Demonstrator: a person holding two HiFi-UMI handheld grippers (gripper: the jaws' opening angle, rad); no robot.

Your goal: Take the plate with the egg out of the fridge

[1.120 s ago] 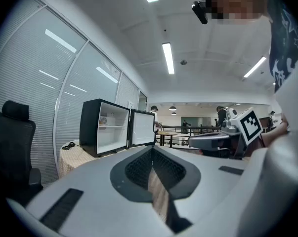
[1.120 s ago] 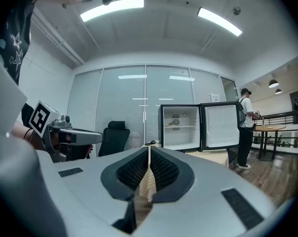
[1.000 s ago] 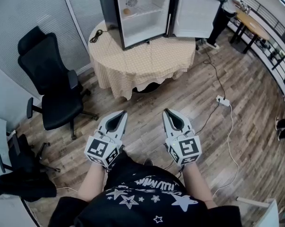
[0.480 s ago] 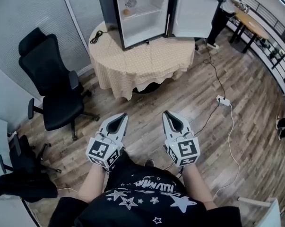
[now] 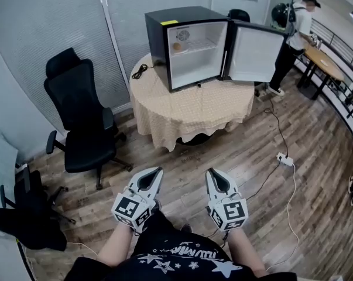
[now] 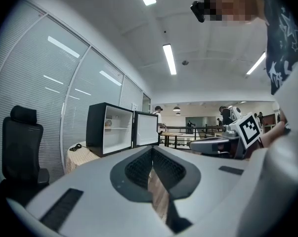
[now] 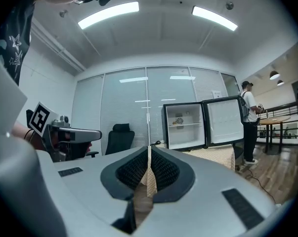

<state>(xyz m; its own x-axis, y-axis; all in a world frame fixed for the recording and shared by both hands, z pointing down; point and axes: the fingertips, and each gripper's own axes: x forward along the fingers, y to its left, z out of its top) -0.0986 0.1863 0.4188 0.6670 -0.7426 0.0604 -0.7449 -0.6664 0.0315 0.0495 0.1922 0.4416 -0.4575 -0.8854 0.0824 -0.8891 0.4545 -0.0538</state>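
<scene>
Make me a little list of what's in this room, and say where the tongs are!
fridge: small black fridge, door open, standing on the round table
top shelf: small orange-brown thing, too small to name for sure
left tongs: shut, empty, low over the wooden floor, well short of the fridge
right tongs: shut, empty, beside the left tongs
chair: black office chair, left of the table
person: standing at a far table, right of the fridge

Fridge now nearer, lower in view
</scene>
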